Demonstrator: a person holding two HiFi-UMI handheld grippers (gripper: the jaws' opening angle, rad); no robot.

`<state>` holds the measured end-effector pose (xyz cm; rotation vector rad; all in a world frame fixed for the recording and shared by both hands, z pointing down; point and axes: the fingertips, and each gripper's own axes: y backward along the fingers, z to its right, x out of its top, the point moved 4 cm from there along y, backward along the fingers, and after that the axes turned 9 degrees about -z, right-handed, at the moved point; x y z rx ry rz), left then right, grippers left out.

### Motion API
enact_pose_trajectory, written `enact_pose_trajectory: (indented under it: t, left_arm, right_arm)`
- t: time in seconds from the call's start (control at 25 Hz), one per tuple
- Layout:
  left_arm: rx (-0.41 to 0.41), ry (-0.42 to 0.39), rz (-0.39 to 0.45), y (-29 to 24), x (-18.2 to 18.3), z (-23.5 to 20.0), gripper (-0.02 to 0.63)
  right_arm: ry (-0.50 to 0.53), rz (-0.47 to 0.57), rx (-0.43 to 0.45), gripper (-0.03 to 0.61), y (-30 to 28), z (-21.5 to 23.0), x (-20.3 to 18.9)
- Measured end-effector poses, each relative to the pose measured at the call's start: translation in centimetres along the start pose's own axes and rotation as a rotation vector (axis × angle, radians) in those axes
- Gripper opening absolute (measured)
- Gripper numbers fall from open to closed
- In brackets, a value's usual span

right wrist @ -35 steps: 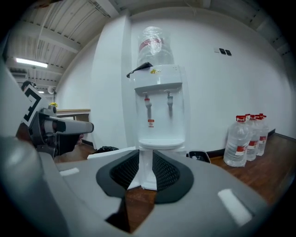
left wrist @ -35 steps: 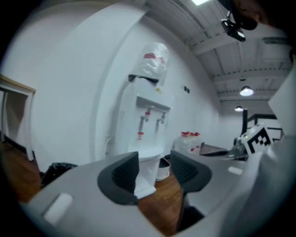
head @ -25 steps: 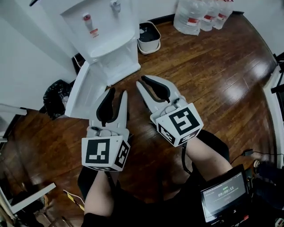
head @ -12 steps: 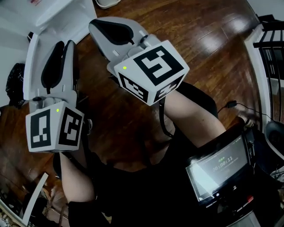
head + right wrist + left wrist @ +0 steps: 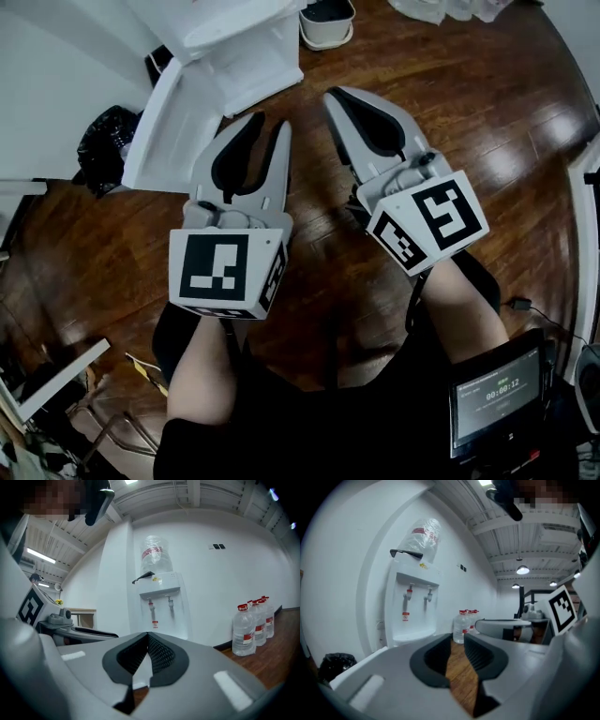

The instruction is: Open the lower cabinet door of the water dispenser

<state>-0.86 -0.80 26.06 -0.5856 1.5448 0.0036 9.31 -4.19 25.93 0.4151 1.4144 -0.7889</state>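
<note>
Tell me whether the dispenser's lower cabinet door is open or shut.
Open: in the head view the lower cabinet door stands swung out sideways from the front of the water dispenser.

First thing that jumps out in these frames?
Two grippers fill the head view's foreground: the left gripper, jaws slightly apart after just closing a little with nothing between them, and the right gripper, shut and empty. Beyond them, at upper left, stands the white water dispenser with its lower cabinet door swung open.
</note>
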Motion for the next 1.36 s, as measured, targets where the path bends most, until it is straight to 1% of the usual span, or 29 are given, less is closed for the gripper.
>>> enact_pose_trajectory:
  t: [0.12, 0.52, 1.36]
  left_arm:
    - [0.019, -0.054, 0.009, 0.2, -0.3, -0.7, 0.114]
    - [0.044, -0.104, 0.015, 0.5, -0.1, -0.8, 0.114]
    - [0.046, -0.096, -0.009, 0.4, -0.5, -1.1, 0.114]
  right_arm:
    - [0.025, 0.002, -0.010, 0.005, -0.2, -0.3, 0.1]
    - [0.051, -0.010, 0.001, 0.004, -0.8, -1.0, 0.0]
    - [0.049, -0.029, 0.009, 0.005, -1.1, -1.2, -0.4]
